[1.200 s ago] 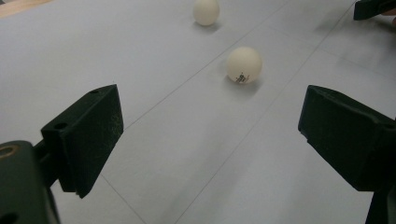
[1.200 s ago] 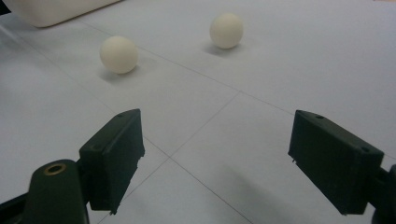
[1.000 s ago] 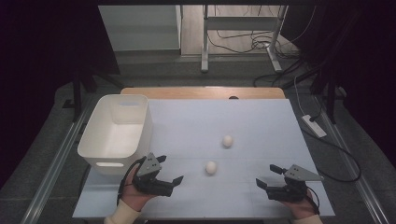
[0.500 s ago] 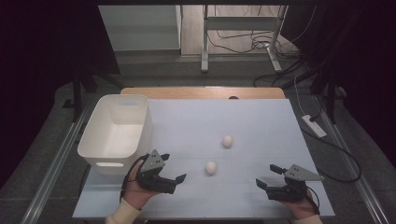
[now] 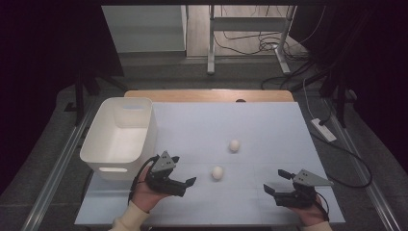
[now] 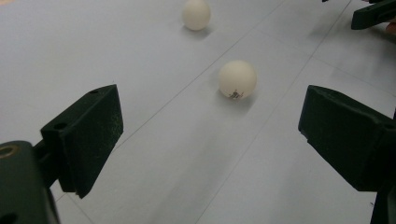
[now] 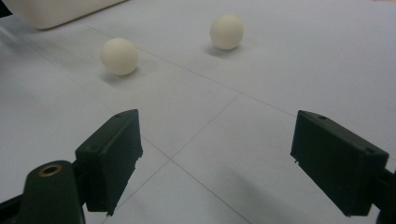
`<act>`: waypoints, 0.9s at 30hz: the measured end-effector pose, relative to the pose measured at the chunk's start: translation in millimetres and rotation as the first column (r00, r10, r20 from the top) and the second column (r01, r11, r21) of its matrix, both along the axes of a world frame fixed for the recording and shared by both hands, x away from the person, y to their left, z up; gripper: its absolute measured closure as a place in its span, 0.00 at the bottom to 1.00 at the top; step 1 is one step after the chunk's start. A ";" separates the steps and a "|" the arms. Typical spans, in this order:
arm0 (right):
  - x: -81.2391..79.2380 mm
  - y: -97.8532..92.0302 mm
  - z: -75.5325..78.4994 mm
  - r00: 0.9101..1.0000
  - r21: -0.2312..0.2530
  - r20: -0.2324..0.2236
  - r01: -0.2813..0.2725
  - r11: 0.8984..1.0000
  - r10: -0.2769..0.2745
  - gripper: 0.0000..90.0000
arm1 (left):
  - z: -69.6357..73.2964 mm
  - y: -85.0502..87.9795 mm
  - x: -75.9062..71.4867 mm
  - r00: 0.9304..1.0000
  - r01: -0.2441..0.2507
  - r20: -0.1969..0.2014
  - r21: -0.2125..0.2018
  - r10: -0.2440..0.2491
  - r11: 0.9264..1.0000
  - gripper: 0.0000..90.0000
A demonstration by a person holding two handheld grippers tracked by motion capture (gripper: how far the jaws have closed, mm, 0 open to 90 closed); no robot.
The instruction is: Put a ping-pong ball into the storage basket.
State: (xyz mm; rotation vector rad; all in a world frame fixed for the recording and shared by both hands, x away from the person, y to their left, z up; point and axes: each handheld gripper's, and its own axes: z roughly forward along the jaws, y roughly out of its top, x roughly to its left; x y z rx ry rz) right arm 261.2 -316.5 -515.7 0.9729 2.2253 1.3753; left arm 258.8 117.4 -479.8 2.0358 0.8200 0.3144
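Two cream-white balls lie on the pale table. The nearer ball [image 5: 217, 173] [image 6: 237, 79] [image 7: 119, 56] has a small dark mark and rests just right of my left gripper [image 5: 184, 170] [image 6: 210, 135], which is open and points at it with nothing between its jaws. The farther ball [image 5: 234, 145] [image 6: 196, 14] [image 7: 226, 31] sits behind it toward the middle. My right gripper [image 5: 274, 181] [image 7: 217, 161] is open and empty near the front right edge, facing left toward the balls. A white plastic bin [image 5: 118, 136] stands at the left, seemingly empty.
The pale sheet [image 5: 269, 125] covers the table, with a wooden strip [image 5: 207, 95] along its far edge. Metal rails run down both sides. Cables and a power strip [image 5: 324, 130] lie on the floor to the right. The bin's lower corner [image 7: 56, 11] shows in the right gripper view.
My left gripper has moved right and slightly forward, closer to the nearer ball. The right gripper and both balls have stayed where they were.
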 end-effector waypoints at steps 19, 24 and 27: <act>0.3 -0.2 -0.5 1.000 -0.002 -0.002 0.000 1.000 0.000 0.18 | 4.6 -16.0 12.8 1.000 0.030 -0.009 0.010 -0.029 1.000 0.07; 0.3 -0.3 -0.4 1.000 -0.003 -0.001 0.000 1.000 0.000 0.18 | 4.8 -19.4 16.0 0.999 0.034 -0.020 0.019 -0.033 0.999 0.07; 0.4 -0.4 -0.3 1.000 -0.002 -0.001 0.001 1.000 -0.001 0.18 | 5.2 -22.2 18.2 0.999 0.038 -0.023 0.020 -0.038 0.999 0.07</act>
